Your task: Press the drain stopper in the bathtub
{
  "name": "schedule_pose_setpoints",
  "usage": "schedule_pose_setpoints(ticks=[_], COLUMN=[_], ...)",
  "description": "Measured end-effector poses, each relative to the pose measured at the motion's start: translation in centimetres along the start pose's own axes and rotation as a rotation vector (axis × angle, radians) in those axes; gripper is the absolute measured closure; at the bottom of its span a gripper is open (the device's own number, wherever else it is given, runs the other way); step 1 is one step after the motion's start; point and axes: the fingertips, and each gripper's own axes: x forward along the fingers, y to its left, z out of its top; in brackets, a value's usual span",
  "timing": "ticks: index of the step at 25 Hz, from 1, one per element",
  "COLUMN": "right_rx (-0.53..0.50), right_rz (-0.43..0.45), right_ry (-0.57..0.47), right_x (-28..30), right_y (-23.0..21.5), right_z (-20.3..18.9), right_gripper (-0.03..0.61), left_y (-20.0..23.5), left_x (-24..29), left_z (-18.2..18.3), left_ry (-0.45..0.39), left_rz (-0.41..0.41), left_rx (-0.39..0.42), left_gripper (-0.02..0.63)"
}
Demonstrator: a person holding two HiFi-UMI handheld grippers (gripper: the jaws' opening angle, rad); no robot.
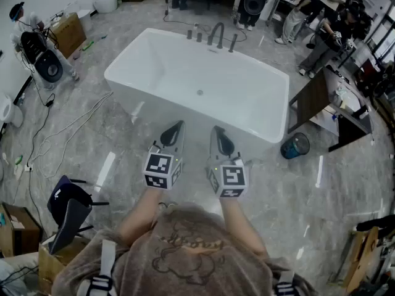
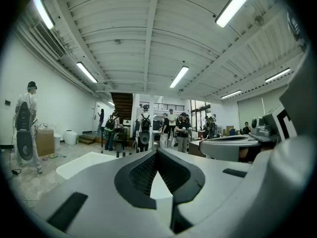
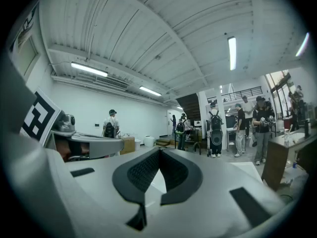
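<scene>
At the floor's centre stands the white tub [image 1: 253,100], its near rim between both grippers and the drain stopper [image 1: 199,92], a small dot on the tub floor that may be raised or down; it is too small to tell. At 3 o'clock of the tub is a brown table [image 1: 311,97], with people [image 1: 321,23] at 1 to 2. A dark chair [image 1: 68,208] sits at 8, loose cables [image 1: 68,128] at 9, a bin [image 1: 295,145] at 4, the faucet [image 1: 217,34] on the rim at 12. At 6, outside the tub, the left gripper [image 1: 176,127] and right gripper [image 1: 217,132] hang side by side, each with its tips pressed together on nothing.
</scene>
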Motion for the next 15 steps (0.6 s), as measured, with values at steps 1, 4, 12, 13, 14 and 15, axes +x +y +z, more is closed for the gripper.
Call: schedule_pose_setpoints(ticks=[1, 4, 12, 13, 14, 15], right_rx=[-0.001, 0.000, 0.036, 0.037, 0.038, 0.040], right_rz=[-0.003, -0.006, 0.005, 0.004, 0.004, 0.003], right_ry=[0.003, 0.013, 0.018, 0.012, 0.002, -0.010], right_x=[0.0, -0.1, 0.0, 0.0, 0.0, 0.0], right_y=[-0.1, -0.3, 1.0, 1.1, 1.1, 1.2], right_z=[-0.1, -0.3, -0.7, -0.6, -0.3, -0.1], right_gripper=[0.581, 0.581, 0.580, 0.580, 0.580, 0.580], left_y=[-0.1, -0.2, 0.2, 0.5, 0.7, 0.9], left_x=[0.1, 0.2, -0.5, -0.7, -0.8, -0.9], left_z=[0.0, 0.0, 0.0, 0.0, 0.1, 0.1], left_ry=[0.001, 0.005, 0.009, 0.009, 0.008, 0.008], left_rz=[-0.001, -0.007, -0.038, -0.042, -0.044, -0.046], left_rx=[0.000, 0.001, 0.015, 0.021, 0.025, 0.027], left_gripper=[0.612, 0.612, 0.612, 0.612, 0.612, 0.612])
